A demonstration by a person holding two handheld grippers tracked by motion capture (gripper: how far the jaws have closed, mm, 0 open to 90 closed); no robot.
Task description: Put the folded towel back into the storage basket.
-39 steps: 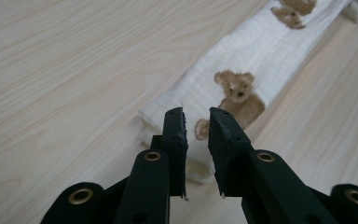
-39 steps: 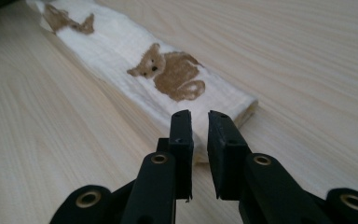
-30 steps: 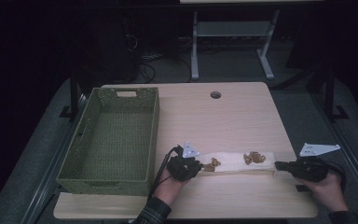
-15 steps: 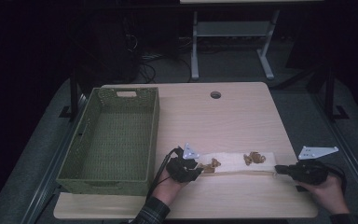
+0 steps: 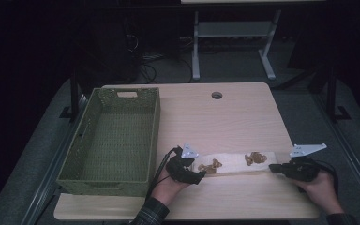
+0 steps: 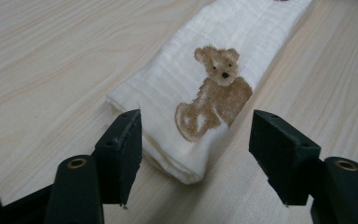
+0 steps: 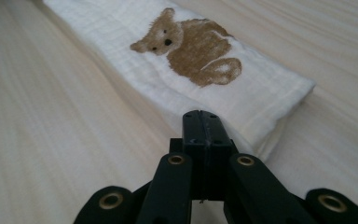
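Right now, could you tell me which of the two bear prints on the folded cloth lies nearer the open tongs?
The bear print at the cloth's left end, just beyond the open left tongs. The other bear print lies toward the right end, near the shut right tongs.

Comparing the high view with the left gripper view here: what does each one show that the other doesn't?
The high view alone shows the green woven basket, the right gripper at the far end of the cloth, and both hands. The left gripper view alone shows the printed brown bear's face and the folded edge lying between its open black jaws, which have just been opening. Both show the folded white cloth with brown bear prints on the light wooden table.
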